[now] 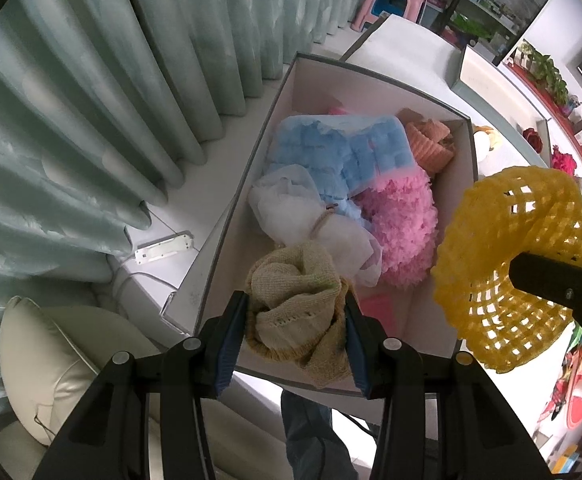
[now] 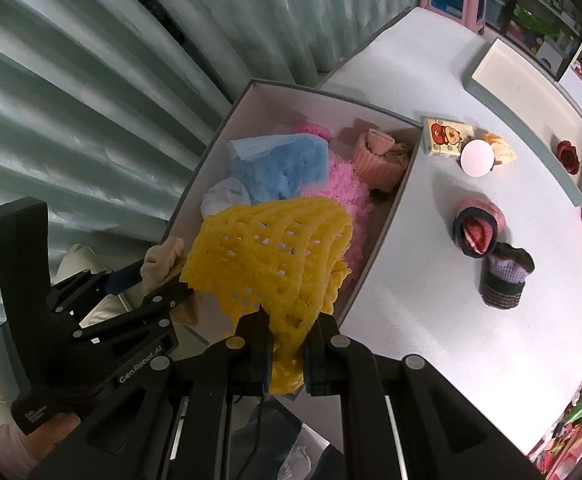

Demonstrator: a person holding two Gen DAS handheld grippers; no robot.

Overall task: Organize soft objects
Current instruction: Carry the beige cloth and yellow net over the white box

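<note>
A grey box stands at the table's left edge and holds soft things: a blue fluffy cloth, a pink fluffy cloth, a white cloth and an orange knit piece. My left gripper is shut on a beige knit cloth above the box's near end. My right gripper is shut on a yellow foam net, held over the box's near right part.
On the table right of the box lie a rolled pink-black sock, a purple-dark sock roll, a cartoon box, a white disc and a grey lid. Curtains hang on the left. A cushion lies below.
</note>
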